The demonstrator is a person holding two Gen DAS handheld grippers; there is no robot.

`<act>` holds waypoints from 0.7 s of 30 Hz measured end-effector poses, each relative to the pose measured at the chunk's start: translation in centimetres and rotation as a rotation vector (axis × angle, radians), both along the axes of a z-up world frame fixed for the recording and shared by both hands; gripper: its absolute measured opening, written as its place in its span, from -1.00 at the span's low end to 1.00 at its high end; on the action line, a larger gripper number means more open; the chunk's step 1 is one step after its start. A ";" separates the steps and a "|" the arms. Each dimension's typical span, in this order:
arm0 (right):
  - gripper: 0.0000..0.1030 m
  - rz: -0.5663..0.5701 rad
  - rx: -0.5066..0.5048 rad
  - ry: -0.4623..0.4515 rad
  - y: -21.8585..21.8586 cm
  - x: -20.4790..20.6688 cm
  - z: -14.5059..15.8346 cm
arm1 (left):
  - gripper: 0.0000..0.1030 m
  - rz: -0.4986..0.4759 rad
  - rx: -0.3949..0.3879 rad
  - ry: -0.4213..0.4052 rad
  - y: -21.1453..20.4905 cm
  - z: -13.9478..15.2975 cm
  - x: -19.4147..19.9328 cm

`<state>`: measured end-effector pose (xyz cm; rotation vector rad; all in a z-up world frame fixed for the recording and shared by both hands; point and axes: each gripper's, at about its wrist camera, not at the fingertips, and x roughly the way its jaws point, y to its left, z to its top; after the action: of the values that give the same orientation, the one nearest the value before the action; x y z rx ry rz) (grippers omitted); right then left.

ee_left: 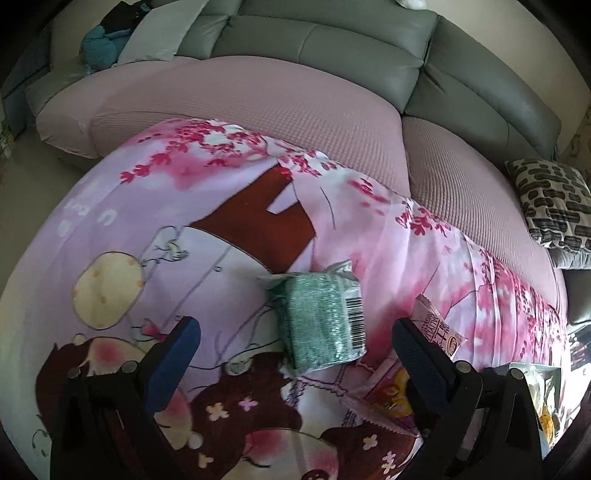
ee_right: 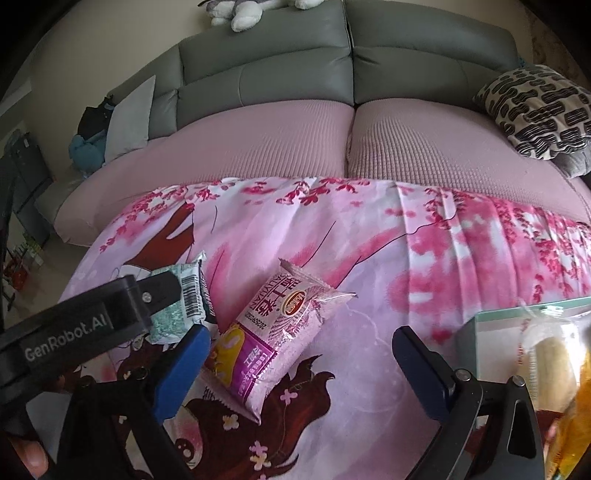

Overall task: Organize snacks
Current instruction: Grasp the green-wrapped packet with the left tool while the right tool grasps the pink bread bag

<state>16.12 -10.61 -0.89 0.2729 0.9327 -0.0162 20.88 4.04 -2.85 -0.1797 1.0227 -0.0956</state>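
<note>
Your left gripper (ee_left: 295, 343) gapes wide around the green snack packet (ee_left: 319, 319) on the pink cloth (ee_left: 184, 206). Your right gripper (ee_right: 301, 350) gapes, empty, over the pink snack packet (ee_right: 280, 332).

We're in a home living room here: a grey leather sofa (ee_right: 347, 62) with pink seat covers (ee_right: 280, 144), a patterned cushion (ee_right: 539, 110) at one end, a plush toy (ee_right: 251, 11) perched on top, and a cartoon-print cloth (ee_right: 369, 240) spread over the surface.
</note>
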 end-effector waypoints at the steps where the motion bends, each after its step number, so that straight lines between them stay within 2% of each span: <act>1: 0.95 0.000 0.002 0.001 0.0 0.1 -0.2 | 1.00 -0.004 0.004 0.004 -0.2 -0.2 0.1; 9: 0.89 0.007 0.017 0.010 0.1 0.7 -1.3 | 1.00 -0.014 0.027 0.024 -1.2 -1.7 0.7; 19: 0.86 0.023 0.027 0.010 0.4 1.0 -1.9 | 0.98 -0.023 0.075 0.017 -2.2 -2.0 1.4; 21: 0.82 0.024 0.024 0.009 0.4 1.0 -1.9 | 0.88 -0.019 0.084 0.013 -2.3 -2.0 1.4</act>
<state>17.11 -10.18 -2.78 0.2842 0.9452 0.0165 22.25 1.72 -4.86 -0.0940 1.0395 -0.0688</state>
